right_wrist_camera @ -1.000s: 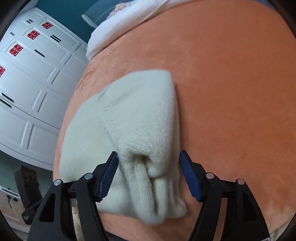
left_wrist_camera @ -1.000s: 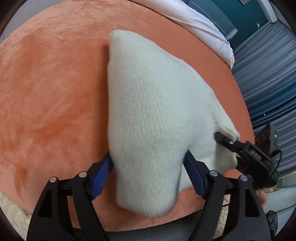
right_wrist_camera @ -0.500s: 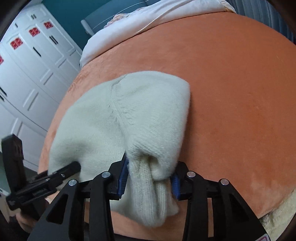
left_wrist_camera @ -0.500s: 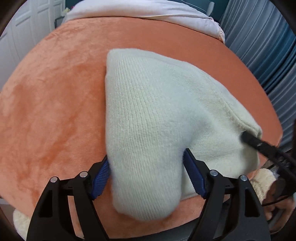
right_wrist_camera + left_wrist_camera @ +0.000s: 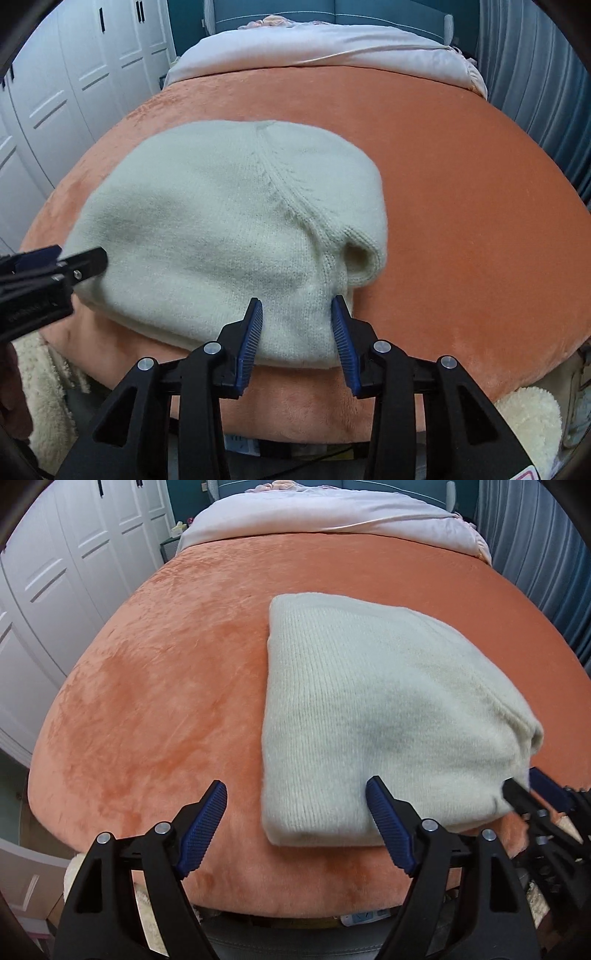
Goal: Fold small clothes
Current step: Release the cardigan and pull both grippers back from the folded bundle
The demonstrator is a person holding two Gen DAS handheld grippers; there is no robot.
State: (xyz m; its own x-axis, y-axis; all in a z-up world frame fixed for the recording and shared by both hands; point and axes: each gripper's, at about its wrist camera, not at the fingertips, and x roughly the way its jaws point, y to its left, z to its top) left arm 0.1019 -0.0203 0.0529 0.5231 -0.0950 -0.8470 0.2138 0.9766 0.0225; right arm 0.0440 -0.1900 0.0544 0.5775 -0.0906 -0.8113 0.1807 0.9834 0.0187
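A cream knit garment (image 5: 369, 701) lies folded on the orange plush blanket (image 5: 147, 701). My left gripper (image 5: 295, 782) hovers at its near left corner with its jaws opening slightly. The right finger is over the knit and the left finger over bare blanket, and neither pad presses on the cloth. In the right wrist view my right gripper (image 5: 296, 299) is shut on a bunched fold at the near edge of the garment (image 5: 221, 221). The left gripper's (image 5: 92, 254) tip shows at the garment's left side, and the right gripper (image 5: 524, 786) shows at the garment's right end.
The blanket's rounded front edge drops off just below both grippers. A bed with a white duvet (image 5: 332, 517) lies beyond. White wardrobe doors (image 5: 55, 590) stand at the left, blue curtains (image 5: 535, 554) at the right. A cream fluffy rug (image 5: 528, 417) lies below.
My right gripper closed on the bunched near edge of the garment. Both grippers rolled level and drew back. The left gripper shifted left, so only the garment's corner lies between its fingers.
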